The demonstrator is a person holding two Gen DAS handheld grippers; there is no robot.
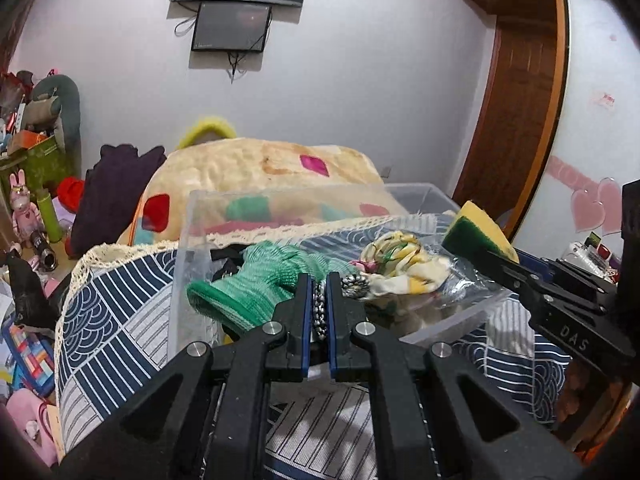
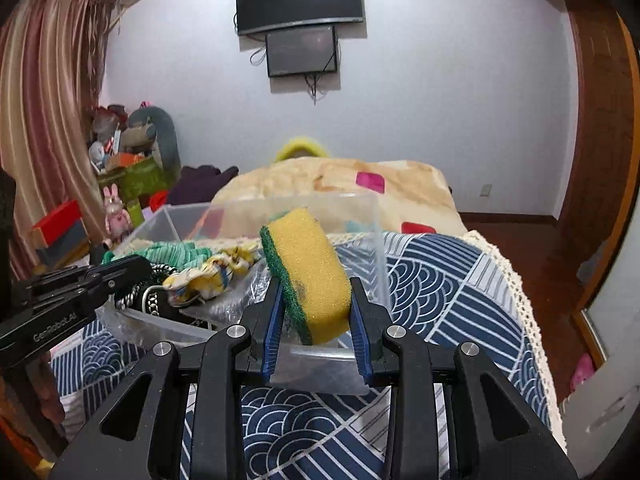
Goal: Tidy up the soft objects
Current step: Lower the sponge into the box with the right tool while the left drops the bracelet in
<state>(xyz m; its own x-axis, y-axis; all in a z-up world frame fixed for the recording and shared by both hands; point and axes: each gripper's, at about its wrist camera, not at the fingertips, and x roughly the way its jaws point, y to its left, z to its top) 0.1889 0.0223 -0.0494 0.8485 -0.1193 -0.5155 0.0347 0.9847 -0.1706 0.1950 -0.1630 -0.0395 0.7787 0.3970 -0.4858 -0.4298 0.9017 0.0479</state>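
Left gripper: the black two-finger left gripper with blue pads [image 1: 319, 296] has its fingers drawn nearly together, pinching a silver-and-black braided metallic strap [image 1: 318, 308] over the near edge of the bin; in the right wrist view the same gripper [image 2: 132, 270] comes in from the left.
Strap: it runs up between the pads and ends in a knotted silver bunch [image 1: 354, 283] just past the fingertips; what it belongs to is hard to tell, though the right wrist view shows chain-like loops on a dark object [image 2: 150, 300] at the bin's near left corner.
Right gripper: the black right gripper with blue pads [image 2: 316, 312] stands moderately open, its fingers pressing both sides of a yellow foam sponge with a green scouring layer [image 2: 310, 276].
Sponge: held tilted in the air above the near right part of the bin, green layer toward the left finger; the left wrist view shows it [image 1: 480, 228] raised at the bin's right side.
Bin: a clear rectangular plastic storage bin [image 1: 182, 264] sits on a navy-and-white wave-pattern cloth with cream lace trim [image 2: 440, 280].
Inside the bin: a green knitted glove [image 1: 256, 280] lies at the left, touching the left gripper's finger; a crumpled white-and-yellow patterned cloth [image 1: 404, 264] lies just right of it, on crinkled clear plastic wrap [image 1: 468, 284].
Behind: a cream blanket with pink and red patches [image 1: 260, 168].
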